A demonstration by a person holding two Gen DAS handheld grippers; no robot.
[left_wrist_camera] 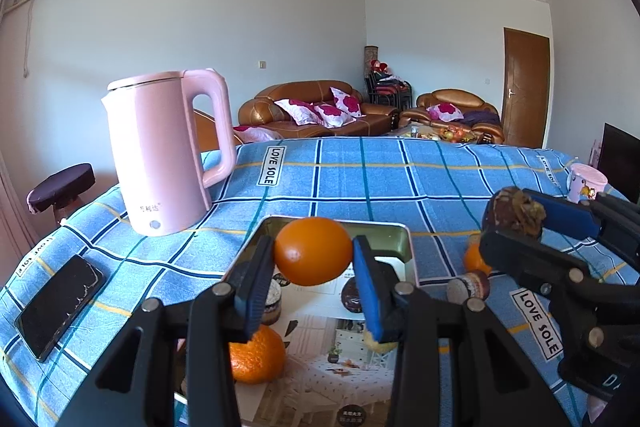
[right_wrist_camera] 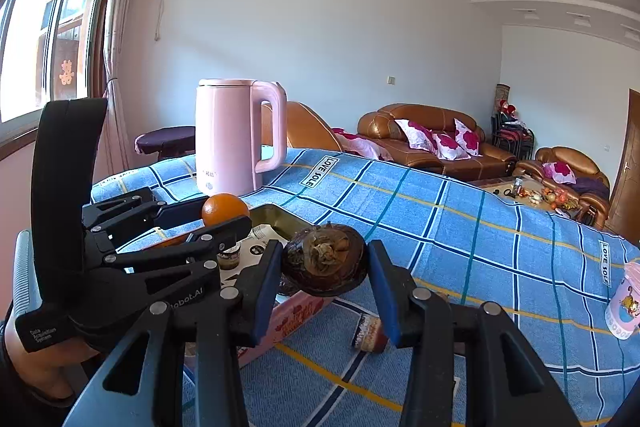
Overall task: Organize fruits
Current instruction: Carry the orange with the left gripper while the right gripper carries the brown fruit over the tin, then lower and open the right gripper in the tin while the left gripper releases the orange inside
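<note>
Fruits are in hand on both sides. Your left gripper has its fingers clenched on an orange, gripped across its widest part and held clear above the open tin. Your right gripper has its fingers clenched on a dark brown fruit with a dried crown, lifted off the surface just beside the tin's right wall. Both grips sit at mid-body, which I judge keeps round pieces from rolling out.

Below the left fingers, a second orange already lies in the tin, with dark fruits beside it. Outside the tin, to its right, another orange and a dark fruit rest on the checked cloth, not yet collected.

Further out stand a pink kettle, a phone and a small pink cup, all well apart from the tin.

Judgement: sorting is partway through; lowering each piece gently matters, since the tin is already occupied.
</note>
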